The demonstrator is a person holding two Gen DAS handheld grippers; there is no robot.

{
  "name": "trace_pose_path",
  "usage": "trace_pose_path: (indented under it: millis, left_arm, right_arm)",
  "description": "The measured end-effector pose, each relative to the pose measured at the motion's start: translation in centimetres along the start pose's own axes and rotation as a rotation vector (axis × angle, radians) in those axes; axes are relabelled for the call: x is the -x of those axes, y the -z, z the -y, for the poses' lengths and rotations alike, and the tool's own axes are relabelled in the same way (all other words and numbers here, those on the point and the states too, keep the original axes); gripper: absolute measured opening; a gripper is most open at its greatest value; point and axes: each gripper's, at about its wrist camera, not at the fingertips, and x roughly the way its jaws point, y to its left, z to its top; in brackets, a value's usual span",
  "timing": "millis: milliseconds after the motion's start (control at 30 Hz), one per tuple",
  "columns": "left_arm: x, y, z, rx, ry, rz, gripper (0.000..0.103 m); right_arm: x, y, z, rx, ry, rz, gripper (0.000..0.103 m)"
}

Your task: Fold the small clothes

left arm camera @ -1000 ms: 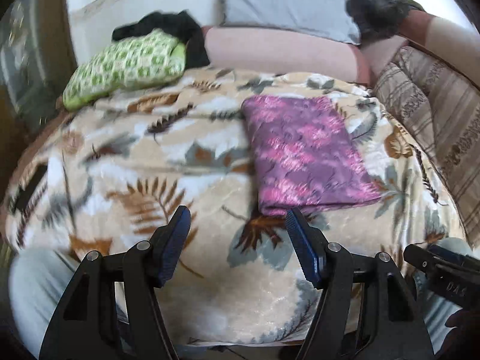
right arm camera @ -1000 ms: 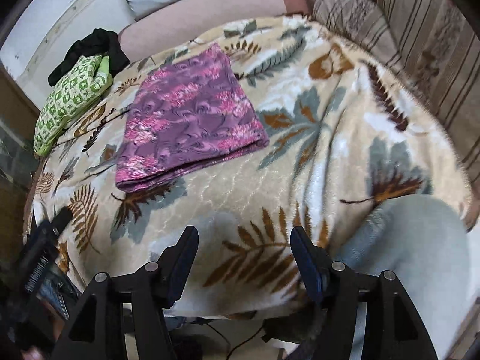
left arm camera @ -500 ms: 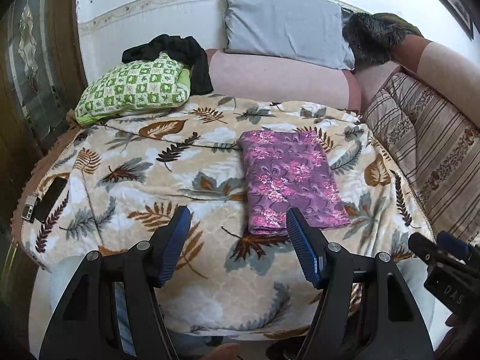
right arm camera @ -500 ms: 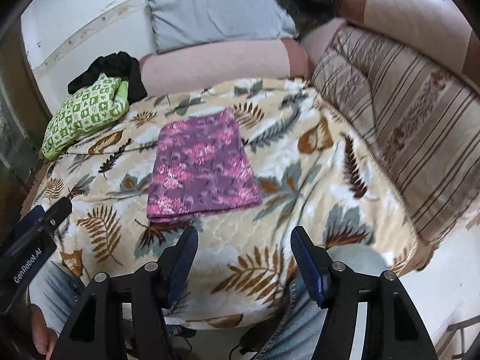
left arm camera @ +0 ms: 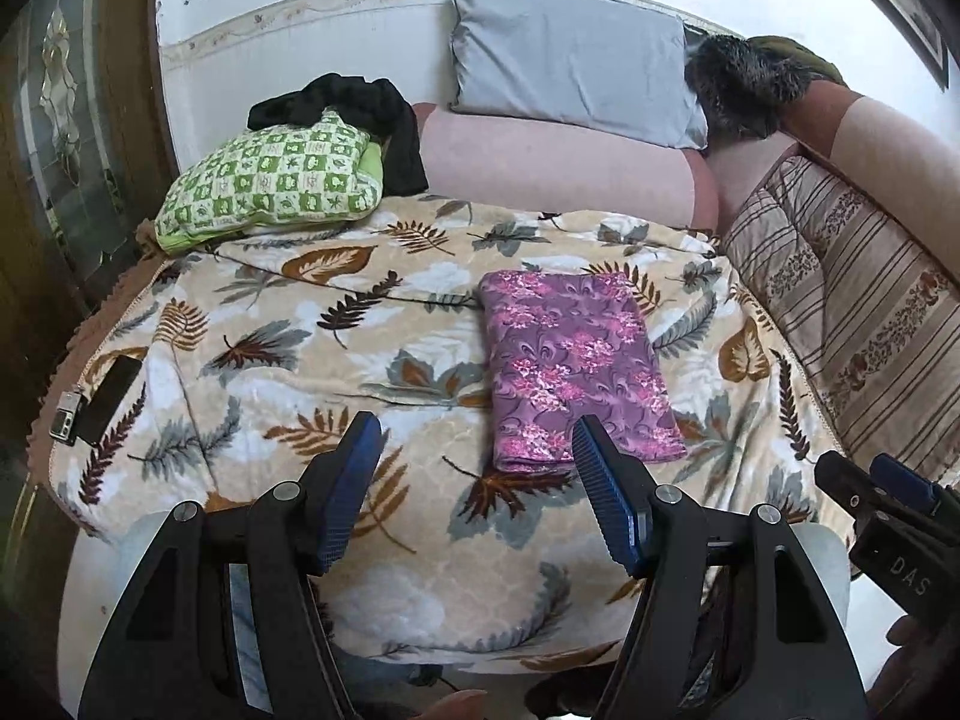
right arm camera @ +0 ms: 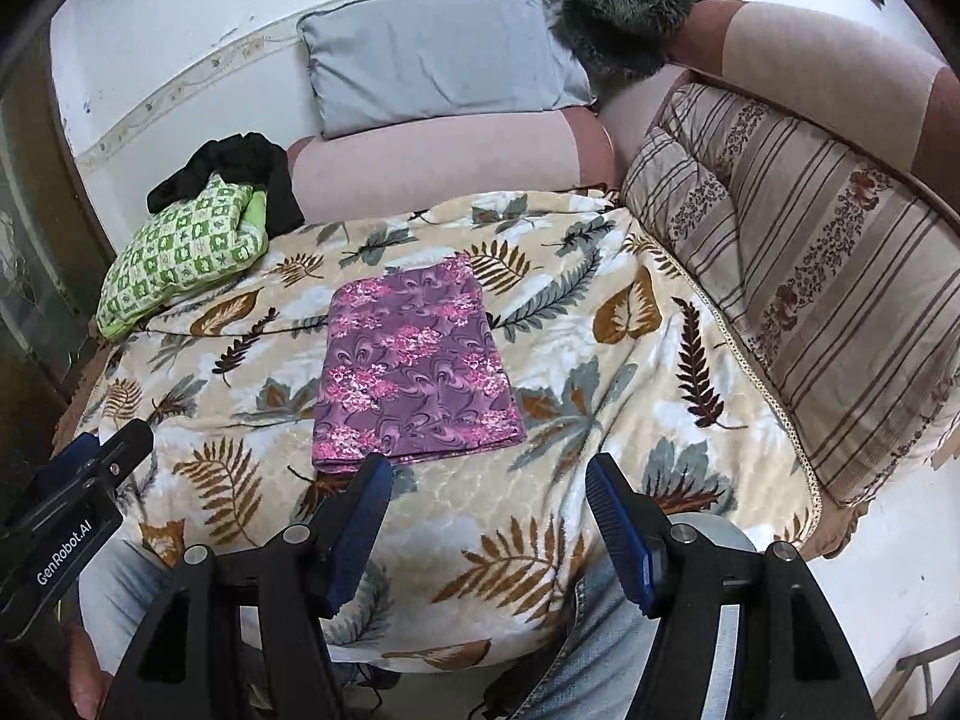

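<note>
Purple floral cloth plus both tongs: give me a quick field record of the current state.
cloth: purple floral cloth, folded into a flat rectangle
surface: leaf-print blanket
left tongs: left tongs open, empty, off the cloth's near edge
right tongs: right tongs open, empty, off the cloth's near edge
contact: none visible
nearby: green checked pillow at the far left, phone at the blanket's left edge
fold status: looks finished

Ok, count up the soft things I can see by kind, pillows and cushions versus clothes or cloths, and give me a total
Pillows and cushions: 3, the green checked pillow, the grey pillow and the striped cushion.
Clothes or cloths: 2, the folded purple cloth on the leaf blanket and the black garment behind the green pillow.
Total: 5.
</note>
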Motion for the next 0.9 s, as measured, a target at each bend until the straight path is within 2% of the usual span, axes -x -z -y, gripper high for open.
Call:
trace_pose_path:
  millis: [900]
  left_arm:
    - [0.12,0.22,0.25,-0.022,-0.030,-0.017,0.067]
  right_arm:
    - [-0.09,-0.15,-0.68,0.005,-0.015,0.004,0.065]
